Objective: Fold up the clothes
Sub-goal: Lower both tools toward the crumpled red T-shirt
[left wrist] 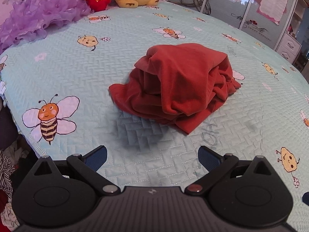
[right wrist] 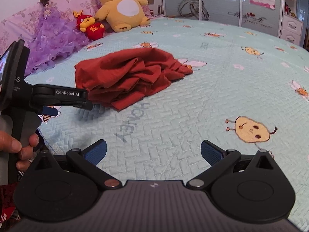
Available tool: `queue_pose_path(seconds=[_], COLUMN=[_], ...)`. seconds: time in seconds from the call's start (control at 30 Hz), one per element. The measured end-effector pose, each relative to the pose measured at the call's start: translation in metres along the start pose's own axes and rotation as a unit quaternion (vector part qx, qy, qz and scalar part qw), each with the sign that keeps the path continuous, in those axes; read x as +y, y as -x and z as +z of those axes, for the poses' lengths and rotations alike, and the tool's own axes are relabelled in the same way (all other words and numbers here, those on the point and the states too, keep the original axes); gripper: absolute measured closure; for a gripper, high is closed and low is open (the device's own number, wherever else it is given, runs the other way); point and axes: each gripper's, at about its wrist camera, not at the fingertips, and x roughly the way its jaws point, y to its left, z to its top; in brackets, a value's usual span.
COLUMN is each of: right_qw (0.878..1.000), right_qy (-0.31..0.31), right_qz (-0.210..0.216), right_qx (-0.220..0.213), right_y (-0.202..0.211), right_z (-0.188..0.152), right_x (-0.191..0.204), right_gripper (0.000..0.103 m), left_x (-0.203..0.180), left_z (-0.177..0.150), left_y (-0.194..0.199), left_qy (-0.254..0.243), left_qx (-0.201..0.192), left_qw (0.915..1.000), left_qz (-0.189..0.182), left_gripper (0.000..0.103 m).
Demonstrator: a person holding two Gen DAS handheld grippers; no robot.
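A rust-red garment (left wrist: 179, 85) lies in a crumpled heap on a bed covered by a pale blue quilted bedspread (left wrist: 77, 73) printed with cartoon bees and small yellow faces. The cloth is bunched in loose folds, with one flat corner reaching toward the near edge of the bed.

From the left wrist view, the left gripper (left wrist: 152, 159) hovers above the bedspread with its two blue-padded fingers spread wide apart and nothing between them. The garment sits straight ahead of it, a little to the right of centre, apart from the fingertips (left wrist: 96, 157).

From the right wrist view, the right gripper (right wrist: 153, 154) is also wide open and holds nothing. The garment (right wrist: 131, 77) lies ahead and to its left, well clear of its fingers. The left gripper (right wrist: 65, 104) shows at the left edge of this view, seen from the side, its black body marked "GenRobot.AI", with its tip just beside the near edge of the garment; whether they touch cannot be told. A person's hand (right wrist: 21, 147) grips its handle.

Beyond the garment, at the head of the bed, sit a large yellow plush toy (right wrist: 121, 7), a small red plush toy (right wrist: 90, 27) and a frilly purple fabric (right wrist: 52, 42). White cabinets (right wrist: 291, 29) stand far ahead to the right.
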Motion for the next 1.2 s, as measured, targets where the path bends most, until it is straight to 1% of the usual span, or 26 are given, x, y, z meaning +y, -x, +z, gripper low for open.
queue_pose_path(seconds=[0.07, 0.23, 0.4, 0.47, 0.53, 0.63, 0.77, 0.83, 0.97, 1.2], right_qw=[1.0, 1.0, 0.999, 0.999, 0.999, 0.999, 0.999, 0.999, 0.998, 0.997], right_qy=[0.003, 0.023, 0.023, 0.024, 0.028, 0.028, 0.017, 0.014, 0.022, 0.043], right_qz=[0.0, 0.004, 0.03, 0.037, 0.039, 0.029, 0.007, 0.002, -0.016, -0.037], right_qx=[0.006, 0.015, 0.002, 0.003, 0.007, 0.022, 0.049, 0.052, 0.053, 0.053], right_y=[-0.004, -0.014, -0.023, -0.029, -0.034, -0.045, -0.061, -0.066, -0.072, -0.075], right_z=[-0.001, 0.005, 0.029, 0.041, 0.052, 0.065, 0.076, 0.079, 0.083, 0.086], right_x=[0.002, 0.008, 0.013, 0.017, 0.023, 0.03, 0.032, 0.032, 0.034, 0.036], right_gripper=[0.001, 0.001, 0.001, 0.001, 0.001, 0.001, 0.001, 0.001, 0.001, 0.001], left_x=[0.002, 0.013, 0.024, 0.022, 0.02, 0.019, 0.018, 0.018, 0.015, 0.01], left_z=[-0.001, 0.0, 0.004, 0.006, 0.008, 0.011, 0.018, 0.022, 0.027, 0.026], left_y=[-0.003, -0.005, -0.002, 0.001, 0.003, 0.003, 0.002, 0.004, 0.003, 0.003], left_qy=[0.002, 0.025, 0.037, 0.023, 0.017, 0.019, 0.014, 0.011, -0.002, -0.012], left_qx=[0.004, 0.003, -0.008, -0.015, -0.012, -0.003, 0.015, 0.016, 0.03, 0.034], left_qw=[1.0, 0.9997, 0.9993, 0.9996, 0.9998, 0.9998, 0.9995, 0.9993, 0.9987, 0.9984], left_qz=[0.0, -0.001, -0.005, -0.001, -0.003, -0.001, 0.026, 0.033, 0.042, 0.044], left_gripper=[0.0, 0.0, 0.0, 0.0, 0.0, 0.0, 0.0, 0.0, 0.0, 0.0])
